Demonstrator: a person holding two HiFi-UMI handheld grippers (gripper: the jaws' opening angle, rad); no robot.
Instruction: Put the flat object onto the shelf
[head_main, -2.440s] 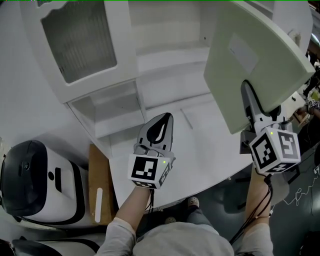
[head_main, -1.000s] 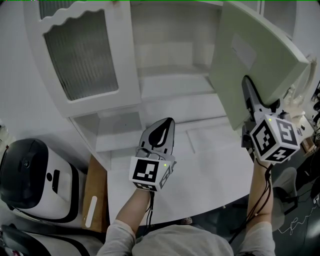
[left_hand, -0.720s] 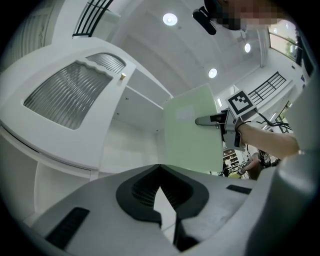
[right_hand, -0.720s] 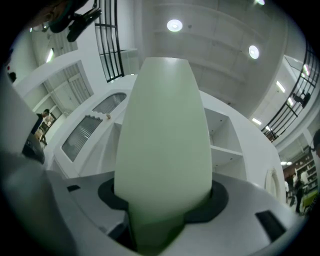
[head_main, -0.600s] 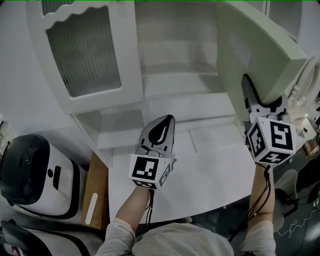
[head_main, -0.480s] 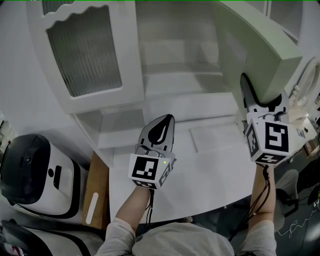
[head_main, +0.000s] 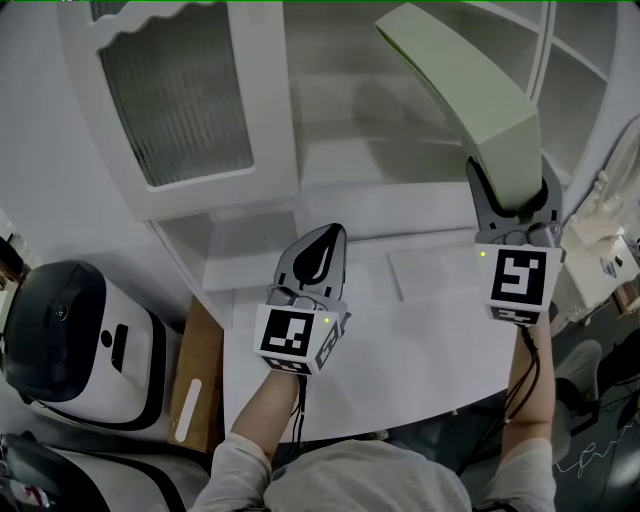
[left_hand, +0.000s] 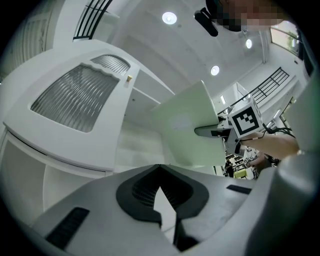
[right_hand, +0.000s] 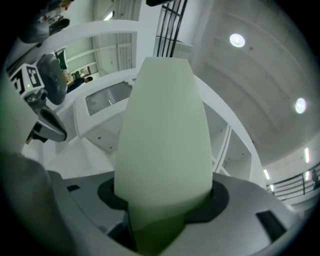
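Note:
The flat object (head_main: 470, 90) is a pale green board, and my right gripper (head_main: 512, 195) is shut on its near end. The board points away from me and up, its far end in front of the open white cabinet, above the shelf (head_main: 370, 150). In the right gripper view the board (right_hand: 162, 130) fills the middle and rises out of the right gripper (right_hand: 162, 200). My left gripper (head_main: 325, 245) is shut and empty, low over the white table (head_main: 400, 340). In the left gripper view, past the left gripper (left_hand: 160, 175), the board (left_hand: 187, 130) hangs in front of the cabinet.
The cabinet door with ribbed glass (head_main: 180, 100) stands open at the left. A white and black appliance (head_main: 70, 340) and a wooden board (head_main: 195, 370) lie left of the table. Small white things (head_main: 600, 240) crowd the right edge.
My right gripper has rolled the board from a broad, upright face to a flatter lie and carried it left toward the cabinet opening. The left gripper has stayed put.

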